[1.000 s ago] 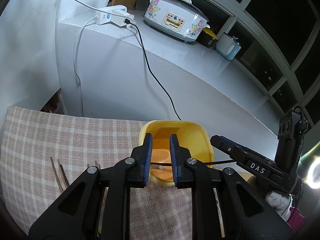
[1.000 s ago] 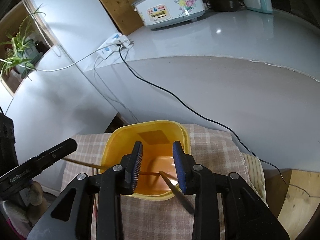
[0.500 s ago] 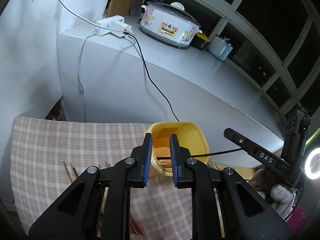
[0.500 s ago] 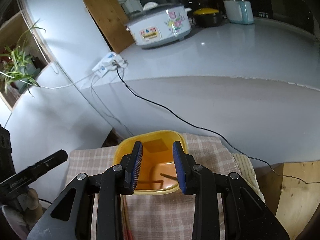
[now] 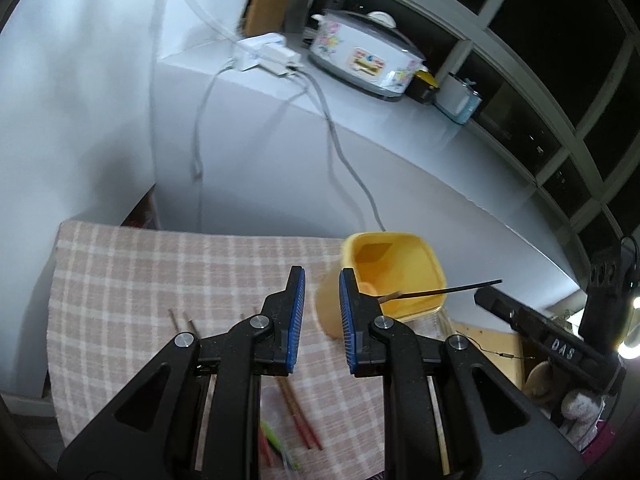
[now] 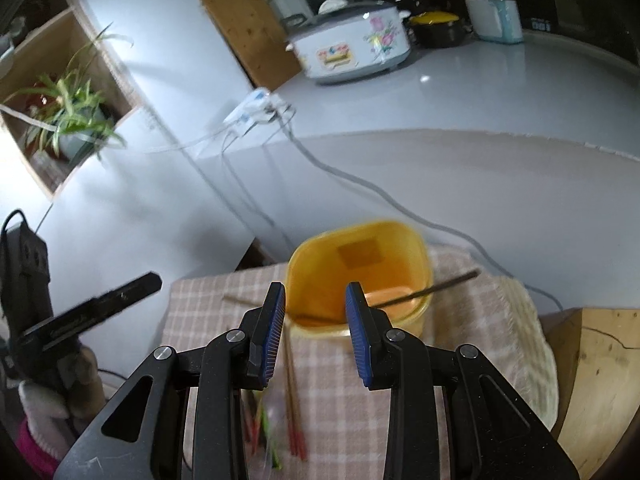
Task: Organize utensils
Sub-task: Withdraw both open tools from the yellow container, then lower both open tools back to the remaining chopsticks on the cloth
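On the checked cloth below the white counter, the yellow tub stands at the far edge with a dark chopstick leaning out, apparently alone, while left gripper and right gripper hover wide and empty.

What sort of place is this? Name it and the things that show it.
Most likely a home kitchen: a floral rice cooker and a black pot with a yellow lid stand on a grey counter, and chopsticks lie on a checked cloth.
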Available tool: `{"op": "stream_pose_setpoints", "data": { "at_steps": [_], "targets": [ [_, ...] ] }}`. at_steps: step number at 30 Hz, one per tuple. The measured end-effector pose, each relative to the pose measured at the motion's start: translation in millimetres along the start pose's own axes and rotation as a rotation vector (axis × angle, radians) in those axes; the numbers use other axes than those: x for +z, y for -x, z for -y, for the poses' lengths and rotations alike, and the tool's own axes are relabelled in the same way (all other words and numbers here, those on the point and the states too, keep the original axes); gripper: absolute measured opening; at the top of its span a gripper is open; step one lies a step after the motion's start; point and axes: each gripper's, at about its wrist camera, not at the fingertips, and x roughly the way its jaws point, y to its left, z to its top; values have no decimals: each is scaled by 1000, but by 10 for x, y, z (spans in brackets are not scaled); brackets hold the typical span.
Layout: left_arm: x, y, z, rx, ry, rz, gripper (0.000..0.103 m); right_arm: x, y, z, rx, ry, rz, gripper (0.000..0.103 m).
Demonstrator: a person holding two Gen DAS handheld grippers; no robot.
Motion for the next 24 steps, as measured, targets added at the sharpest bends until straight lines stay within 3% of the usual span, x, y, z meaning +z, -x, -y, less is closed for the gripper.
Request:
{"op": "stream_pose_setpoints", "data": {
  "at_steps": [4, 11, 24],
  "targets": [
    [-122, 43, -339, 42, 61, -13, 15, -181, -172, -120, 19, 41, -71, 29],
    [-500, -66, -905, 113, 167, -109, 15, -625, -586, -210, 29, 85, -220, 29],
    [-1205, -515, -1260, 128, 263, -301, 15, -1161, -1192, -230, 29, 66, -403, 29]
  ]
}}
